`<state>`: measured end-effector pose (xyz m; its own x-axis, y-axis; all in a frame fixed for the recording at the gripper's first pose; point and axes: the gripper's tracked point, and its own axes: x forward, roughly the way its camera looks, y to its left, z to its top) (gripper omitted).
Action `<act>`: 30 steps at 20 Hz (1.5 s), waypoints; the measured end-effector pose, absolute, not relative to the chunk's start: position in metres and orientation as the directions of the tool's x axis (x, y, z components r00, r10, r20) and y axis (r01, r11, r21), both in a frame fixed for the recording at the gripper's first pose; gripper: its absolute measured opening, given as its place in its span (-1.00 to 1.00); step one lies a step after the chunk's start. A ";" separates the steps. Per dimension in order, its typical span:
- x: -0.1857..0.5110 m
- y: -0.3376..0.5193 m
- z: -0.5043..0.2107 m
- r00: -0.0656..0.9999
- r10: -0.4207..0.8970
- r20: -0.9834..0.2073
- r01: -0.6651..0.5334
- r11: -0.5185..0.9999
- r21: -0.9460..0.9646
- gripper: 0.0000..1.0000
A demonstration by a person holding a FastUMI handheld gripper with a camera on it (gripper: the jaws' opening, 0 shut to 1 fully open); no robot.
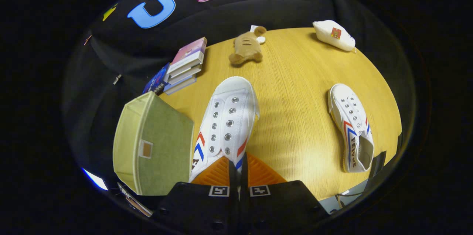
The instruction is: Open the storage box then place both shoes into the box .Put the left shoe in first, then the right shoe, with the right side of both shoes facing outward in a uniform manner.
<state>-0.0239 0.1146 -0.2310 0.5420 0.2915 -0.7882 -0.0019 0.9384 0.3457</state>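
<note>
A white canvas shoe (227, 116) with red and blue chevrons is pinched at its rear opening by my gripper (238, 164), which is shut on it. Its toe points away from me over the wooden table (295, 79), and it looks lifted off the surface. Just left of the held shoe stands the green fabric storage box (159, 146), with a small label patch on the face turned toward me. I cannot tell whether its lid is open. The second white shoe (351, 128) lies on the table off to the right of the fingers, toe away.
A stack of books (183, 67) sits beyond the box at the table's far left. A brown plush toy (247, 48) lies beyond the held shoe. A white pouch (334, 35) rests at the far right edge.
</note>
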 end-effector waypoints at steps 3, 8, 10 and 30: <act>-0.023 0.134 -0.181 0.585 0.316 -0.747 -0.013 0.924 0.382 -0.90; -0.029 0.208 -0.132 0.583 0.414 -0.699 -0.051 0.877 0.478 -0.90; -0.033 0.241 -0.125 0.568 0.451 -0.689 -0.086 0.864 0.495 -0.90; -0.056 0.414 -0.240 0.350 0.404 -0.845 -0.145 0.915 0.377 -0.89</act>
<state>-0.0559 0.4135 -0.2403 0.3498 0.4037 -0.8454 -0.1449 0.9148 0.3770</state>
